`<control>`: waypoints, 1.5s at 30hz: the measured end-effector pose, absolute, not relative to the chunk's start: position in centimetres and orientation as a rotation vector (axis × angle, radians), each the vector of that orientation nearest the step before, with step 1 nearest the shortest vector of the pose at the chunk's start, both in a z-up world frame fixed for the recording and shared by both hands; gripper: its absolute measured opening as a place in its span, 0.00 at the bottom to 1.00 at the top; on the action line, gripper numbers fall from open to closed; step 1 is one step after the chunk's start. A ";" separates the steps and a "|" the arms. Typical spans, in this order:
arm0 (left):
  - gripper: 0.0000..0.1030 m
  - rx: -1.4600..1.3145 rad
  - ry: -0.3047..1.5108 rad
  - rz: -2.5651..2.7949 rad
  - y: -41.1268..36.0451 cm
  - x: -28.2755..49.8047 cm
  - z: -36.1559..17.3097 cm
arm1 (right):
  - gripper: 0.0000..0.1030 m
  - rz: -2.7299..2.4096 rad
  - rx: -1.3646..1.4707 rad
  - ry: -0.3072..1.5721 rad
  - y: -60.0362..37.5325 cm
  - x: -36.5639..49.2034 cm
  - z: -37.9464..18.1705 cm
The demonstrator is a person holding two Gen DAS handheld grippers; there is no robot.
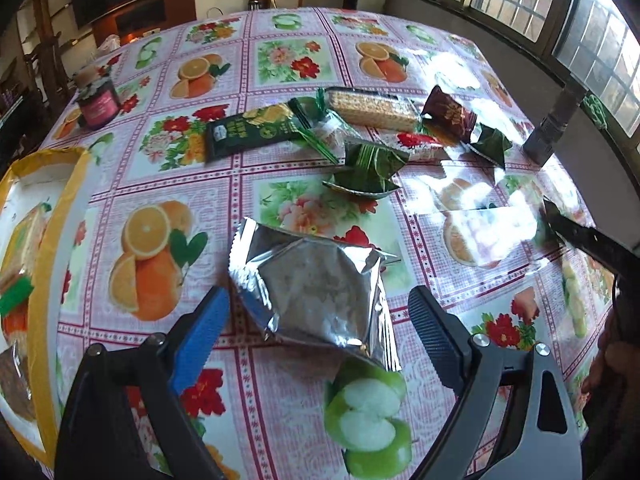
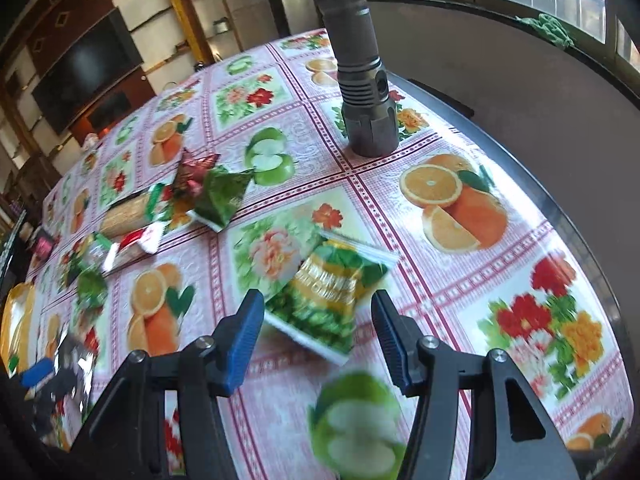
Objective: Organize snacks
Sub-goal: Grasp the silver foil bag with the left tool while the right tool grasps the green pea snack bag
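My left gripper [image 1: 320, 320] is open, its jaws wide on either side of a silver foil snack packet [image 1: 316, 284] lying flat on the fruit-print tablecloth. My right gripper [image 2: 320, 324] is open over a green and yellow snack packet [image 2: 328, 296] that lies between its fingers on the cloth. Farther back lie a dark green bar [image 1: 252, 128], a wafer pack [image 1: 372, 110], a maroon packet [image 1: 450, 114] and green leaf-print packets [image 1: 370, 170]. A yellow-rimmed box [image 1: 44, 240] sits at the far left.
A red jar [image 1: 98, 98] stands at the back left. A grey flashlight [image 2: 362, 68] stands upright near the table's right edge. The right gripper's dark arm [image 1: 592, 244] shows at the right of the left wrist view. Windows line the right wall.
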State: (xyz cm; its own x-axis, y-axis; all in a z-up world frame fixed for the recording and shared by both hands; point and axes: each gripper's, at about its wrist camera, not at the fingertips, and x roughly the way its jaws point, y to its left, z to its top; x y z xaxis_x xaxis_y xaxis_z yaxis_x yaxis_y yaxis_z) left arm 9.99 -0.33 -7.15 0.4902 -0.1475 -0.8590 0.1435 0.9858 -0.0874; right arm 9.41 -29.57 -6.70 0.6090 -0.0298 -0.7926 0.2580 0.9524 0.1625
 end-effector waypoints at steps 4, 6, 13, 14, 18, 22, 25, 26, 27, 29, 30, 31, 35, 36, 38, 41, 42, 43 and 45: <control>0.88 0.027 1.077 -0.165 -0.8 11.0 -8.3 | 0.55 -0.200 0.233 0.904 -29.3 10.6 -7.1; 0.87 0.056 1.075 -0.157 -1.0 11.1 -8.8 | 0.55 -0.210 0.196 0.904 -29.0 10.9 -7.2; 0.69 0.059 1.057 -0.185 -1.0 11.5 -8.5 | 0.27 -0.194 0.163 0.881 -29.2 10.9 -7.2; 0.66 0.064 1.054 -0.185 -1.0 11.4 -8.4 | 0.24 -0.189 0.165 0.883 -29.2 10.9 -7.1; 0.62 0.020 1.052 -0.201 -0.5 11.2 -8.1 | 0.23 -0.161 0.172 0.881 -29.4 10.3 -7.1; 0.62 -0.001 1.039 -0.217 -0.2 10.5 -7.5 | 0.23 -0.122 0.193 0.877 -29.3 9.2 -6.9; 0.62 -0.020 1.025 -0.223 0.3 9.6 -6.8 | 0.23 -0.081 0.194 0.869 -28.7 8.1 -6.6; 0.62 -0.023 1.020 -0.222 0.5 9.4 -6.6 | 0.23 -0.064 0.194 0.866 -28.4 7.7 -6.4; 0.62 -0.034 1.017 -0.224 0.9 9.0 -6.4 | 0.23 -0.048 0.189 0.871 -28.0 7.2 -6.3; 0.62 -0.051 1.012 -0.228 1.4 8.5 -6.1 | 0.23 -0.010 0.191 0.866 -27.3 6.5 -6.0; 0.62 -0.059 1.006 -0.224 1.8 8.1 -5.8 | 0.23 0.002 0.190 0.868 -26.9 6.0 -5.9; 0.62 -0.064 1.003 -0.222 2.1 7.8 -5.6 | 0.22 0.013 0.189 0.867 -26.6 5.6 -5.7; 0.62 -0.083 0.988 -0.204 3.4 6.4 -4.8 | 0.22 0.101 0.203 0.866 -24.7 4.0 -5.2; 0.62 -0.086 0.981 -0.194 3.8 6.0 -4.5 | 0.22 0.126 0.202 0.863 -24.2 3.6 -5.0; 0.62 -0.084 0.973 -0.176 4.3 5.4 -4.2 | 0.22 0.163 0.184 0.862 -22.7 2.9 -4.6; 0.62 -0.076 0.960 -0.148 5.1 4.3 -3.6 | 0.22 0.201 0.168 0.860 -21.0 2.3 -4.3; 0.62 -0.070 0.955 -0.139 5.2 4.0 -3.5 | 0.22 0.214 0.162 0.860 -20.5 2.2 -4.2; 0.62 -0.064 0.949 -0.130 5.4 3.6 -3.3 | 0.22 0.228 0.155 0.858 -19.9 2.0 -4.1; 0.62 -0.050 0.939 -0.110 5.7 2.8 -3.0 | 0.22 0.247 0.140 0.853 -18.9 1.6 -3.9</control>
